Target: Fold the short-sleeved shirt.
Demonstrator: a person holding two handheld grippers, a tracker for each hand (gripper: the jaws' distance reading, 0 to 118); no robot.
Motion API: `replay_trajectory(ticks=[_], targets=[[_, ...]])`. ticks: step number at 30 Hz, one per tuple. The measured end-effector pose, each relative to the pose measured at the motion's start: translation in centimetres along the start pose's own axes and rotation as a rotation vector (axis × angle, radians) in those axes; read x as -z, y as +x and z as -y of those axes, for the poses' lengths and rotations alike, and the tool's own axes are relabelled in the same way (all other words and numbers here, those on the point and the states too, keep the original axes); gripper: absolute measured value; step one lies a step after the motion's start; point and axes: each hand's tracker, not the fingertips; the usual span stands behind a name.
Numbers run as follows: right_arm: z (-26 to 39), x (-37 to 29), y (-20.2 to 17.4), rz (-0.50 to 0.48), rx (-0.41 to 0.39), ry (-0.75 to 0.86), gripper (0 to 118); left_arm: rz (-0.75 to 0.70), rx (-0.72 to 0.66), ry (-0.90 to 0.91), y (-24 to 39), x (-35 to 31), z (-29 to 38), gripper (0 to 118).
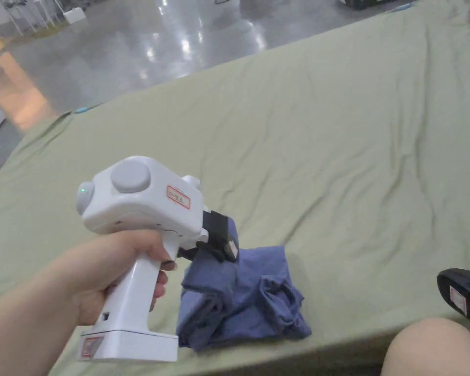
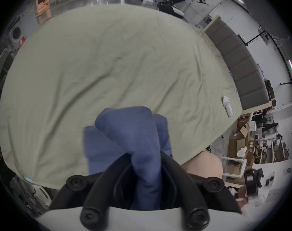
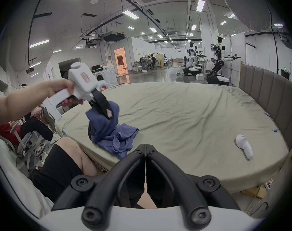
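A crumpled blue short-sleeved shirt (image 1: 248,298) lies bunched near the front edge of a bed with a pale green sheet (image 1: 327,147). My left gripper (image 1: 222,240) is shut on an upper fold of the shirt and holds that part lifted above the sheet. In the left gripper view the blue cloth (image 2: 133,134) runs up between both black jaws. In the right gripper view the shirt (image 3: 108,133) hangs from the left gripper (image 3: 107,109). My right gripper (image 3: 145,147) sits off the bed's front edge, jaws pressed together with nothing between them; its black tip (image 1: 461,291) shows at the head view's right edge.
A white controller-like object (image 3: 244,146) lies on the sheet toward the right, near a grey padded headboard (image 3: 266,91). The person's knee (image 1: 434,347) is at the bed's front edge. Beyond the bed are a shiny floor, washing machines and humanoid robots (image 3: 218,59).
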Motion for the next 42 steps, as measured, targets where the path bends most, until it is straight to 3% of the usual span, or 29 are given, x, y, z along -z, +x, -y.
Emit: replay_trajectory(ticks=[4,5,7,8,11,14,15,17,18,21,24,27,30,32,34,36,39,42], targets=[[0.5,-1.3,0.5,0.023,0.006,-0.003,4,-0.062,0.009,-0.056,2.0,5.6,-0.6,16],[0.6,-1.5,0.6,0.027,0.01,-0.004,4,-0.065,0.001,-0.067,2.3,6.6,-0.7,27],[0.8,-1.6,0.8,0.037,0.015,-0.003,4,-0.014,-0.012,-0.085,3.6,8.0,-0.4,80],[0.8,-1.7,0.9,0.042,0.018,-0.001,4,0.03,0.001,-0.102,4.5,8.2,-0.3,91],[0.8,-1.9,1.0,0.044,0.029,0.004,4,0.051,0.129,-0.044,6.4,5.8,0.0,91],[0.8,-2.1,0.9,0.039,0.027,0.014,4,0.044,0.154,0.086,6.2,1.8,1.2,87],[0.8,-2.0,0.9,0.039,0.027,0.017,4,-0.012,0.213,0.123,6.2,0.6,1.9,71],[1.0,-1.4,1.0,0.035,0.031,0.018,4,-0.179,0.371,0.244,6.7,-0.8,3.8,6],[1.0,-1.0,0.9,0.029,0.032,0.014,4,-0.238,0.371,0.274,6.6,-0.8,4.4,0],[0.9,0.0,0.5,0.032,0.023,-0.002,4,-0.164,0.338,0.154,5.3,2.4,4.8,0],[0.7,-0.1,-0.2,0.017,-0.003,0.003,4,-0.232,0.277,0.072,3.3,6.9,5.1,0],[0.4,-0.3,-0.5,0.01,-0.008,0.007,4,-0.119,0.163,0.073,2.1,9.5,5.3,0],[0.4,0.0,-0.5,0.015,-0.002,-0.004,4,-0.003,0.168,0.157,2.5,9.3,5.7,0],[0.2,0.8,-0.7,-0.008,0.018,-0.024,4,0.073,0.111,0.099,2.3,9.4,5.7,0],[-0.2,2.1,-1.2,-0.044,0.035,-0.052,4,0.099,0.122,0.112,1.7,7.9,5.8,0],[-1.1,4.2,-2.0,-0.106,0.045,-0.083,4,0.221,0.095,0.191,0.4,4.4,6.2,0],[-2.4,9.9,-2.2,-0.238,0.118,-0.124,4,0.364,0.077,0.32,-2.8,-1.5,7.1,0],[-3.0,18.6,-1.7,-0.359,0.261,-0.239,4,0.502,0.025,0.381,-8.0,-4.9,7.9,0]])
